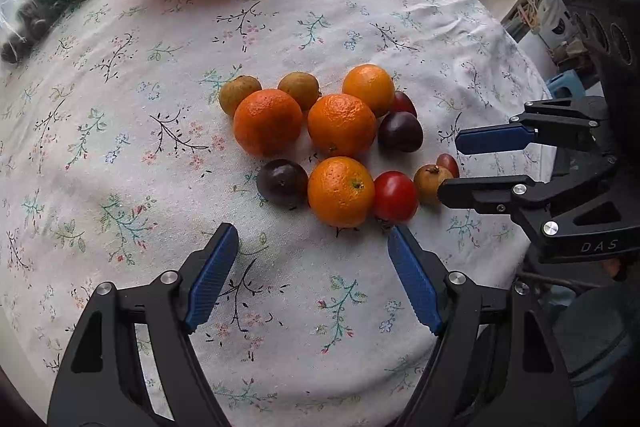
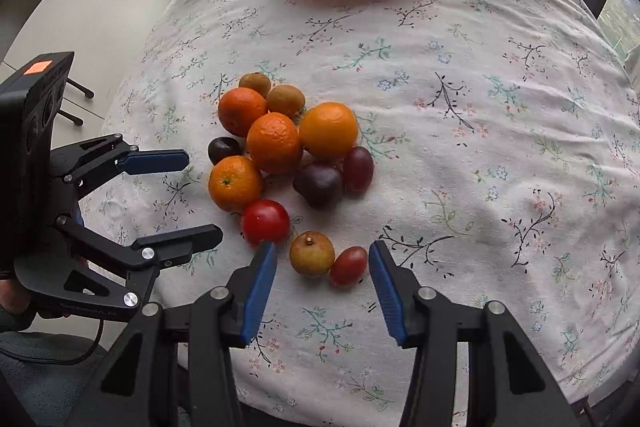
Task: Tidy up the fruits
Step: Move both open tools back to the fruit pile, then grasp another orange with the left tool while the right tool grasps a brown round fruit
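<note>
Tongs on both sides gape apart, empty: right tongs (image 2: 322, 259) frame the brown fruit (image 2: 311, 253) low in frame, lined up to grab; left tongs (image 1: 312, 241) wait beside the fruit pile (image 1: 340, 131).

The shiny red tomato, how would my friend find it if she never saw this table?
Start at the fruit pile on the flowery tablecloth. At its near edge, beside the closest orange, sits the red tomato. It alone is bright, glossy red; its neighbours are orange, brownish or dark purple.
</note>
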A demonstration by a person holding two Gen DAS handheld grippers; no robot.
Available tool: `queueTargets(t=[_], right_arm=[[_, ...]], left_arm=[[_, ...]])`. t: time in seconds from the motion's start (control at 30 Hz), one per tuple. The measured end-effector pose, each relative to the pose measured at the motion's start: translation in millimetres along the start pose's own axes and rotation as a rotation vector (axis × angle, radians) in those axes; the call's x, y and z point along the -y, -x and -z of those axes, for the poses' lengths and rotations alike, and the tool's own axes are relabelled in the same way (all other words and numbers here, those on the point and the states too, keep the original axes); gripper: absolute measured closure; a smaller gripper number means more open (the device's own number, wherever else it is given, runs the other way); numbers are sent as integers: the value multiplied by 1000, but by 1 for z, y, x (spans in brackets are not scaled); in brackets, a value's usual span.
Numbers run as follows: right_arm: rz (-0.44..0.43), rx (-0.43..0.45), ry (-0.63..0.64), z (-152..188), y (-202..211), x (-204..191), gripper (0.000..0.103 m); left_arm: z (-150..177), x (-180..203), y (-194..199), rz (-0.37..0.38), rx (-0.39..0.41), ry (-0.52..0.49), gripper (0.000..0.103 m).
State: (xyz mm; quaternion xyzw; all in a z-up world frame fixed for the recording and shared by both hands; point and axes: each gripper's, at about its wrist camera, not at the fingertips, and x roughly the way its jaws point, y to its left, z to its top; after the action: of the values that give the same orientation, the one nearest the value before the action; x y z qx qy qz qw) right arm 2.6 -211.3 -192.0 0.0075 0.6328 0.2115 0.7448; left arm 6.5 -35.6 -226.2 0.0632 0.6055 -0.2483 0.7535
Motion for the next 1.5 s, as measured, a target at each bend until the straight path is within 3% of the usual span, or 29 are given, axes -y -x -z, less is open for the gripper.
queueTargets(t=[0.13, 0.27, 0.4, 0.47, 0.6, 1.2, 1.33, 1.5], right_arm=[[30, -3, 118, -1, -5, -10, 53], [49, -13, 207, -4, -13, -16, 57], [60, -17, 270, -7, -16, -19, 58], [65, -30, 290, -7, -17, -18, 59], [48, -49, 303, -5, -18, -17, 60], [8, -48, 319, -5, -10, -14, 60], [18, -42, 317, -7, -11, -17, 60], [26, -33, 309, -9, -10, -16, 60]], left_arm=[[-4, -3, -1, 27, 2, 33, 28], [-5, -5, -6, 60, -11, 72, 38], [-6, -6, -7, 80, -10, 116, 41], [-8, -9, -6, 118, -12, 158, 46], [-9, -16, -9, 178, -19, 268, 46], [-30, -12, -23, 99, -115, 355, 49], [-34, -6, -22, 50, -125, 315, 59], [-38, 3, -26, 20, -139, 251, 63]])
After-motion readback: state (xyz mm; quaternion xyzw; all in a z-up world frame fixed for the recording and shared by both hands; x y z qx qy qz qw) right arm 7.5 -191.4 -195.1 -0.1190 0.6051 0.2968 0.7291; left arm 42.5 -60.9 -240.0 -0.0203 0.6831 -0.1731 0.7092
